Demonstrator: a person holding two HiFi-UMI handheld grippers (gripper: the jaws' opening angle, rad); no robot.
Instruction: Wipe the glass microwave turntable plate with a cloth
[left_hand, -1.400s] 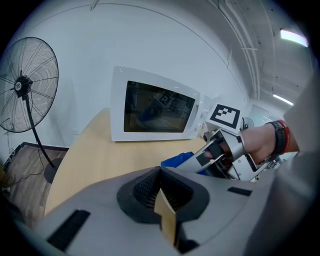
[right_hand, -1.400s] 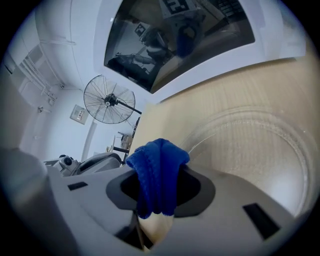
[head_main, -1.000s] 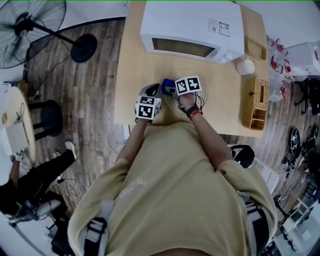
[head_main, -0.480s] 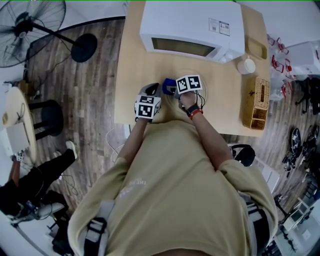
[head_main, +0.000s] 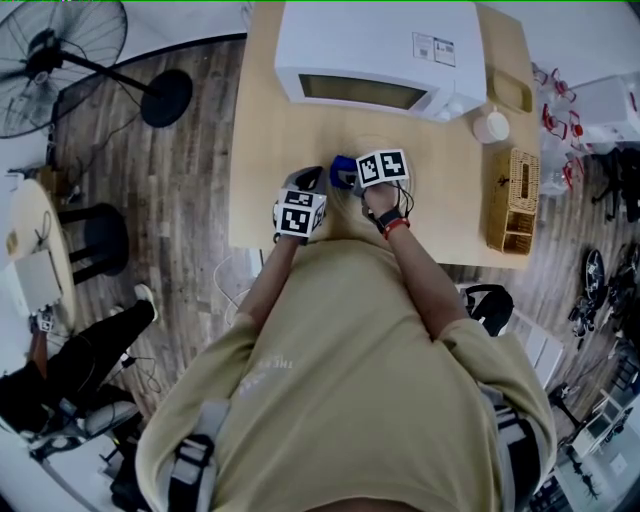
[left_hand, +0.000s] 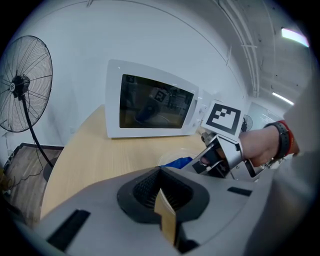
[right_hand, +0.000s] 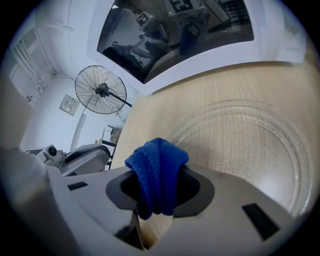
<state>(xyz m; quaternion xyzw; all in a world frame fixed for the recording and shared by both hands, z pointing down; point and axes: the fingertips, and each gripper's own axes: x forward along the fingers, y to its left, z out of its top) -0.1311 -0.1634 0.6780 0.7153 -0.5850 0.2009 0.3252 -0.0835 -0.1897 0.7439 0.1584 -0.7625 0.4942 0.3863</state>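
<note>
Near-static since a second ago.
Right claw (right_hand: 159, 200) clamps blue cloth (right_hand: 157, 165) by clear glass plate (right_hand: 250, 145), flat on table (right_hand: 150, 115); left claw (left_hand: 165, 205) closed, empty.

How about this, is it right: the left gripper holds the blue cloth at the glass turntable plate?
No. The right gripper, not the left gripper, holds the blue cloth at the glass turntable plate; the right gripper view shows it.

The light was bright and even, from ceiling strips (left_hand: 292, 34) seen at upper right in the left gripper view. Shadows on the tabletop (head_main: 270, 170) were soft. Both gripper views bent strongly, with dark corners. The glass plate (right_hand: 240, 150) shone faintly; the cloth (right_hand: 157, 175) was sharp.
</note>
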